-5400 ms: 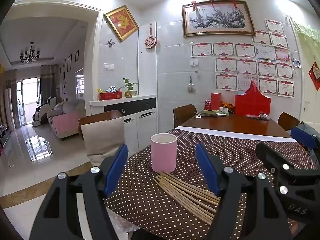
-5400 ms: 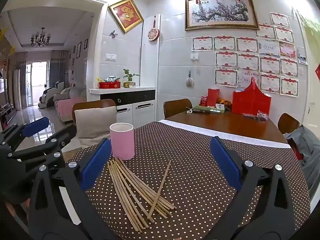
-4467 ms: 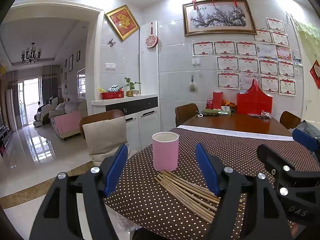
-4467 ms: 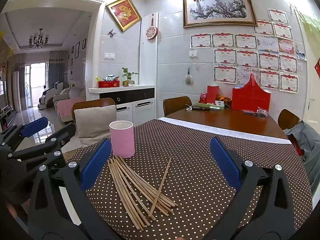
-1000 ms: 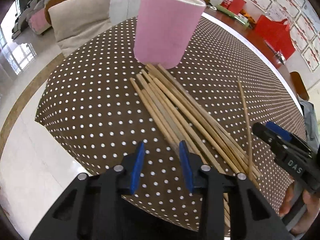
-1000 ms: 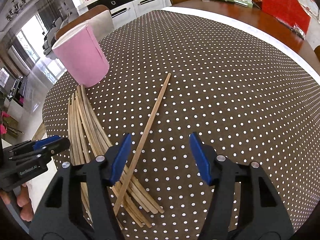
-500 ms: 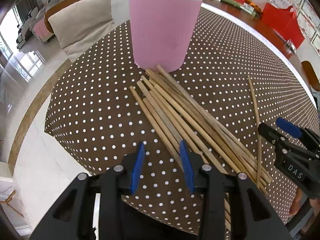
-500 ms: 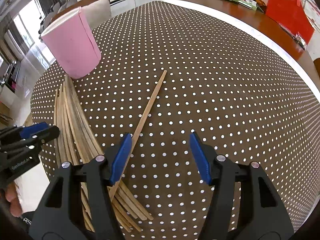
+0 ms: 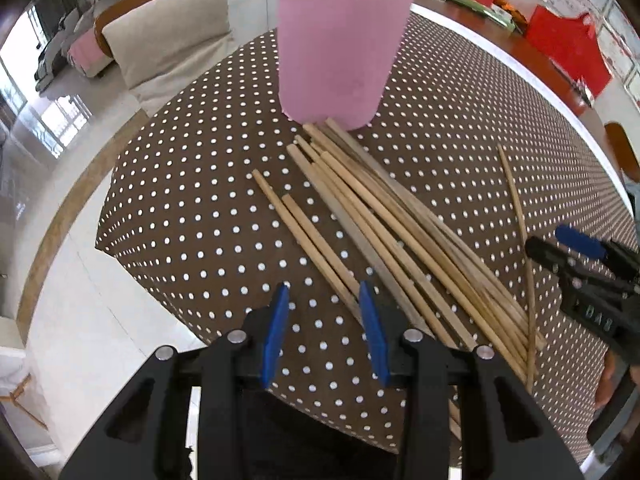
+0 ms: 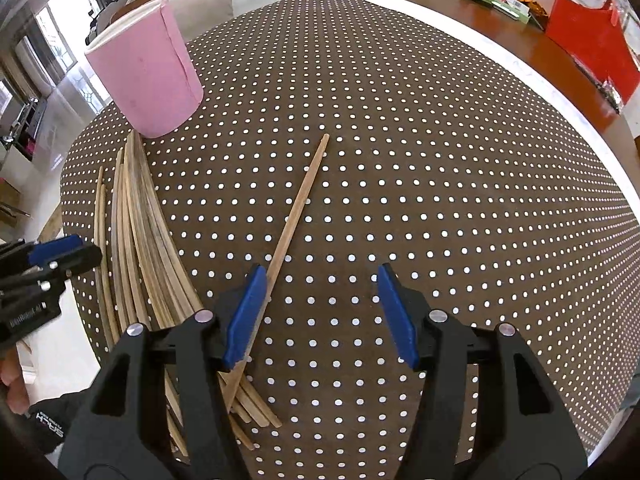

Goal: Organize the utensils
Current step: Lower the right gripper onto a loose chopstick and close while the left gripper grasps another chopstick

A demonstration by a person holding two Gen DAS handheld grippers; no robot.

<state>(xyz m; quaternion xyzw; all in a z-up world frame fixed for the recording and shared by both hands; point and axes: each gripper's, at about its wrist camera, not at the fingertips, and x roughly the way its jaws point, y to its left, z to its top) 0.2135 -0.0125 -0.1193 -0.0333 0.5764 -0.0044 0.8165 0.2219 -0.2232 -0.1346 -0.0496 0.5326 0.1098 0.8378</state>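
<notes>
Chopsticks (image 9: 384,224) are fanned near the tablecloth's (image 10: 440,160) left edge below the cup (image 9: 340,48); the left gripper (image 9: 326,328) is held narrowly parted, the right gripper (image 10: 320,312) wide, nothing grasped.

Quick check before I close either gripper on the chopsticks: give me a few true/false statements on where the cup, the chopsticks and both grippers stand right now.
1. The pink cup stands upright on the dotted cloth. True.
2. Some chopsticks are already in the cup. False: none shows above its rim; the chopsticks all lie on the cloth.
3. One chopstick lies apart from the bundle, angled away from it. True.
4. The right gripper is shut on that chopstick. False: its jaws are wide open, and the stick runs beside its left pad.
5. The left gripper is open, over the two outermost chopsticks. True.
6. The cup lies on its side. False: it is upright.
</notes>
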